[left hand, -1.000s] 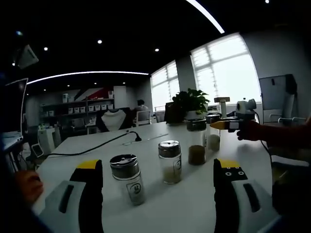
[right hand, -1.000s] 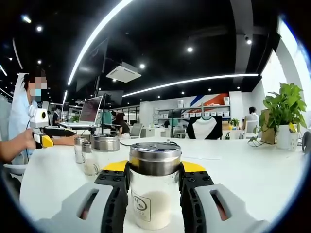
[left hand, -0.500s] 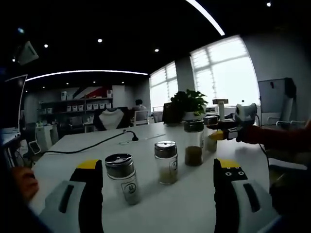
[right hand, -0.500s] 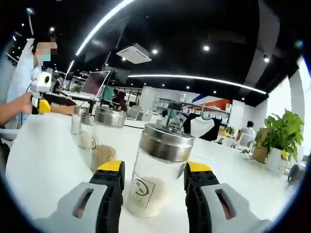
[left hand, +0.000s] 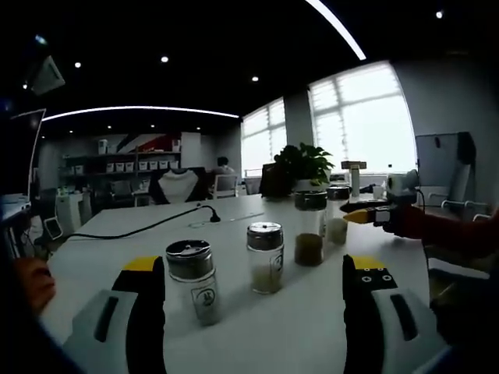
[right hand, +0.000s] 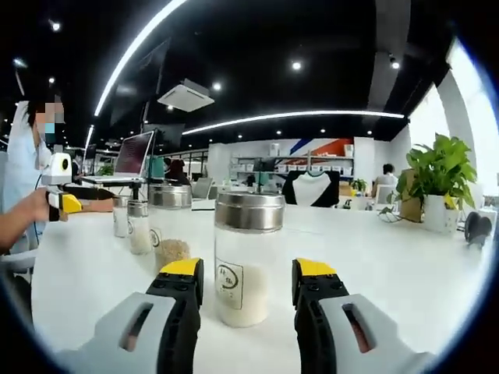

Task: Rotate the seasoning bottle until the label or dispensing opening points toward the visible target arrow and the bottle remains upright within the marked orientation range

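In the right gripper view, the left hand-held gripper is seen far off at the left edge, its jaw state not discernible. At lower centre the seasoning bottle stands upright on the bench, directly ahead between the open, non-touching jaws of the right hand-held gripper, the nearer one.

A broad white tabletop carries 4 glass seasoning bottles with metal shaker lids, standing upright in a loose row: the nearest, the next, a taller one with brown contents and the farthest. A black cable trails across the top, and a potted green plant stands at the far edge.
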The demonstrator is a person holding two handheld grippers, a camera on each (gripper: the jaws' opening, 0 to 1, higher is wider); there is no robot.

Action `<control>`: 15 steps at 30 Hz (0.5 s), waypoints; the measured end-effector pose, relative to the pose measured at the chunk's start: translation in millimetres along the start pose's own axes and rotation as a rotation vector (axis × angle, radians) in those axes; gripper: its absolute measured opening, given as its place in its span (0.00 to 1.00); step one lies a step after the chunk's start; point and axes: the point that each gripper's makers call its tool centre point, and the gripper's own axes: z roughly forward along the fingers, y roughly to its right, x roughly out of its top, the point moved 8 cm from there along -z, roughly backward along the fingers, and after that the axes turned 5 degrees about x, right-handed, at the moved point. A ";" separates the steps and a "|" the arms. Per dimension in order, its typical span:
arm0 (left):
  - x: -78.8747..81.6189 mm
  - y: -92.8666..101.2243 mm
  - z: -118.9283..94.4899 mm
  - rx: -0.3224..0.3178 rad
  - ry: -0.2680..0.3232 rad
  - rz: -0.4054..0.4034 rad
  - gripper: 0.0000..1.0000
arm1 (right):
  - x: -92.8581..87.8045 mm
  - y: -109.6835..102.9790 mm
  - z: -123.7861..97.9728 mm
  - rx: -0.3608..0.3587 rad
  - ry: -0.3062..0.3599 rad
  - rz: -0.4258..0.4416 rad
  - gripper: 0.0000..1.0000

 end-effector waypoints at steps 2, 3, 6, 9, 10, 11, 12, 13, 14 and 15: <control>-1.4 0.7 1.3 -0.004 -0.001 0.006 1.00 | 0.6 -1.5 -4.4 -0.016 0.021 0.001 0.44; -2.0 0.9 1.9 -0.006 -0.002 0.006 1.00 | 0.4 -3.8 -7.2 -0.022 0.038 0.003 0.45; -3.8 1.7 3.5 -0.009 -0.006 0.010 1.00 | -1.3 -9.1 -10.9 -0.016 0.029 0.004 0.45; -3.6 1.0 3.8 -0.009 -0.002 0.004 1.00 | 1.2 -16.0 -14.8 -0.017 0.030 -0.011 0.45; -3.3 0.9 3.5 -0.012 -0.003 0.001 1.00 | 2.1 -19.3 -16.0 -0.011 0.034 -0.006 0.45; -3.1 0.9 3.2 -0.014 -0.007 -0.001 1.00 | 2.2 -21.4 -16.1 -0.005 0.031 0.000 0.45; -2.4 1.5 2.8 -0.014 -0.014 -0.008 1.00 | 2.0 -25.4 -16.4 0.002 0.021 0.000 0.46; -1.3 2.0 2.3 -0.013 -0.015 -0.014 1.00 | 1.5 -27.3 -16.1 0.005 0.015 -0.002 0.47; -0.8 2.2 2.1 -0.012 -0.012 -0.015 1.00 | 1.4 -28.4 -16.1 0.006 0.012 -0.003 0.47; 1.4 2.0 1.6 -0.001 0.000 -0.019 1.00 | 0.7 -32.0 -15.9 0.013 0.005 -0.007 0.48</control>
